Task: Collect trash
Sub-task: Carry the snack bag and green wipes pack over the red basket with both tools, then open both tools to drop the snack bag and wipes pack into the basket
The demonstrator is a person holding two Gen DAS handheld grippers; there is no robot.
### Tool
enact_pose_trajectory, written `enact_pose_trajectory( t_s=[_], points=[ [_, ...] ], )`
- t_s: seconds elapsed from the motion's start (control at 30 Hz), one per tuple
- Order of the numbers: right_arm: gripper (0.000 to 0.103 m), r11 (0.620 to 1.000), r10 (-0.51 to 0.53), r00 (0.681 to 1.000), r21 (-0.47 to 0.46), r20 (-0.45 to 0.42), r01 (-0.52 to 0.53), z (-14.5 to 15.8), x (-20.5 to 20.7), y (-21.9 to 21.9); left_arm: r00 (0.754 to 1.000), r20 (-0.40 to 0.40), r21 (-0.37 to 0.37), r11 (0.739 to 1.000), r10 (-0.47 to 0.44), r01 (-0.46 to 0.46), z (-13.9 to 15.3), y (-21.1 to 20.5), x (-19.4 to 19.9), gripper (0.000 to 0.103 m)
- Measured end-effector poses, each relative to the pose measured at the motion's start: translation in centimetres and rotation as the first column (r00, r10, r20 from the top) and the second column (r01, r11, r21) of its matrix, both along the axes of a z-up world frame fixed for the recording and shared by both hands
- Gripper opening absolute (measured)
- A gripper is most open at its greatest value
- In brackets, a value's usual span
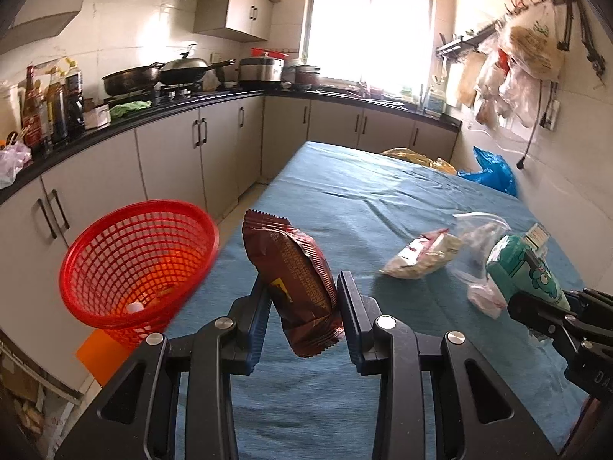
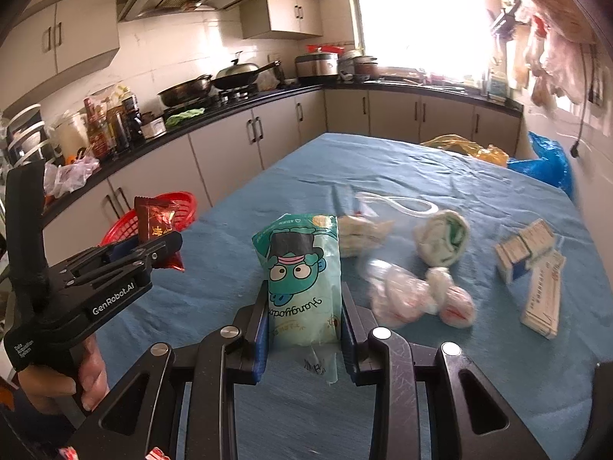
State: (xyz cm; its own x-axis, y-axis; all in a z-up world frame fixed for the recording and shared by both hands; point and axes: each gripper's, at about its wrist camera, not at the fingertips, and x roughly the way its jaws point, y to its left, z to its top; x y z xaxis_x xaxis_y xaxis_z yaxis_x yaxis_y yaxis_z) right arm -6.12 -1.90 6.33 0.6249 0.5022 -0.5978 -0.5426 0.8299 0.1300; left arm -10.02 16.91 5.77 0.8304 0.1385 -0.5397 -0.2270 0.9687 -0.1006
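The left gripper (image 1: 302,303) pinches a dark brown crinkled foil snack packet (image 1: 295,280) and holds it above the blue cloth-covered table (image 1: 345,199). The red plastic mesh basket (image 1: 138,264) is at nine o'clock from this packet, beside the table edge. The right gripper (image 2: 302,306) is pressed on a light green plastic pouch with a cartoon face (image 2: 302,280). At three o'clock from the pouch, crumpled white wrappers (image 2: 421,295) and small white cardboard boxes (image 2: 532,264) lie on the cloth.
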Motion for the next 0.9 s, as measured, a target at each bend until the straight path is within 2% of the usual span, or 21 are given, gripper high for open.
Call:
enact_pose_trajectory(
  t_s=[0.23, 0.47, 0.53, 0.8, 0.9],
  points=[
    [0.034, 0.996, 0.093, 0.993, 0.022, -0.074, -0.091, 1.2, 1.3, 4.4, 0.997, 0.015, -0.068, 0.995, 0.079, -0.078, 1.3, 5.2, -1.5, 0.034],
    [0.037, 0.98, 0.199, 0.971, 0.042, -0.131, -0.195, 2.7, 3.1, 10.8, 0.979, 0.008, -0.099, 0.974, 0.204, -0.202, 1.8, 11.8, -2.7, 0.034],
    [0.037, 0.972, 0.234, 0.961, 0.052, -0.146, -0.229, 2.9, 3.8, 13.2, 0.976, -0.005, -0.129, 0.968, 0.217, -0.215, 1.7, 13.7, -2.7, 0.034],
    [0.039, 0.945, 0.327, 0.917, 0.111, -0.228, -0.309, 2.3, 7.0, 22.2, 0.967, -0.066, -0.158, 0.954, 0.248, -0.255, 0.4, 17.8, -1.2, 0.034],
    [0.046, 0.941, 0.337, 0.908, 0.122, -0.249, -0.316, 1.8, 8.0, 24.3, 0.964, -0.082, -0.154, 0.953, 0.252, -0.262, -0.1, 18.1, -0.5, 0.034]
  ],
)
